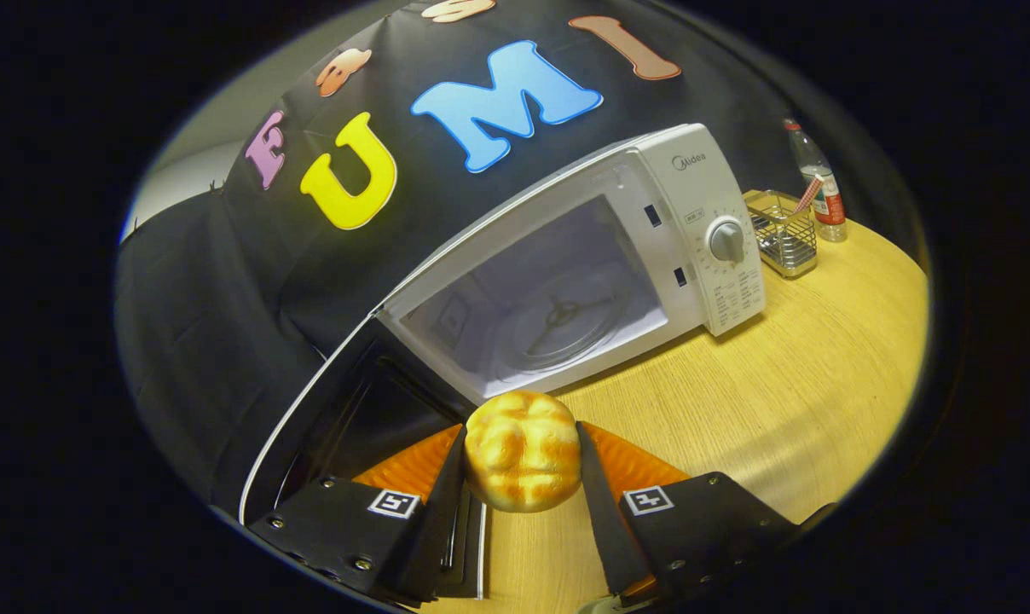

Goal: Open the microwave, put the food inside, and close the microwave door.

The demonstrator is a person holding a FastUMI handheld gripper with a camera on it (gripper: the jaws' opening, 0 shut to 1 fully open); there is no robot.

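A round golden bread roll [522,450] sits between my two fingers, and my gripper [522,460] is shut on it, held above the wooden table [779,409]. Beyond the fingers stands a white microwave [651,239] with its cavity exposed; the glass turntable [558,328] lies inside. Its dark door [344,418] is swung wide open to the left, reaching back beside my left finger. A round dial [726,240] is on the control panel at the right of the cavity.
To the right of the microwave stand a wire mesh basket [784,234] and a plastic bottle [818,183] near the table's back edge. Black cloth walls the booth behind and to the left.
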